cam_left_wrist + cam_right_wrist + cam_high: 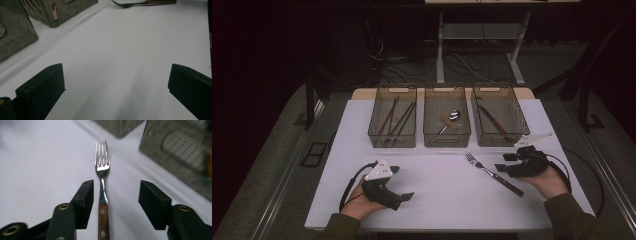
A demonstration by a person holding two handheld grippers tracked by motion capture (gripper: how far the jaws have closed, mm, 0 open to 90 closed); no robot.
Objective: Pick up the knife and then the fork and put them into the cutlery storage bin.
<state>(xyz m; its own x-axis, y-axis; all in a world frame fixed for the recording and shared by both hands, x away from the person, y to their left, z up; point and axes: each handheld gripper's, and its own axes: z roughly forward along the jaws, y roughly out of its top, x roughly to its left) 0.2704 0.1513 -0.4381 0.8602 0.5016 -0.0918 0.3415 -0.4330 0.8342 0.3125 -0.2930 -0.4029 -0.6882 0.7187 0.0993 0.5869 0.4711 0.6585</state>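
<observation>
- The fork [492, 171] lies flat on the white bench [437, 195], in front of the three bins [447, 117] and toward our right side
- Its long axis runs slantwise in the high view: tines toward the bins, wooden handle toward us and to the right
- Our right tongs [502, 162] sit just beside the handle end, far nearer than the left tongs [401, 183], which rest well apart across the bench
- In the right gripper view the fork [102, 192] runs straight up between the jaws, so the tongs [116, 202] are lined up along its axis, not across it
- The right jaws stand partly apart and straddle the neck where metal meets wood; the fork lies closer to the left jaw, and no pad presses on it as far as we can see
- The left tongs [116, 87] stand wide with bare bench between them
- We judge the coming move turns on closing squarely on that narrow neck, with the fork off centre
</observation>
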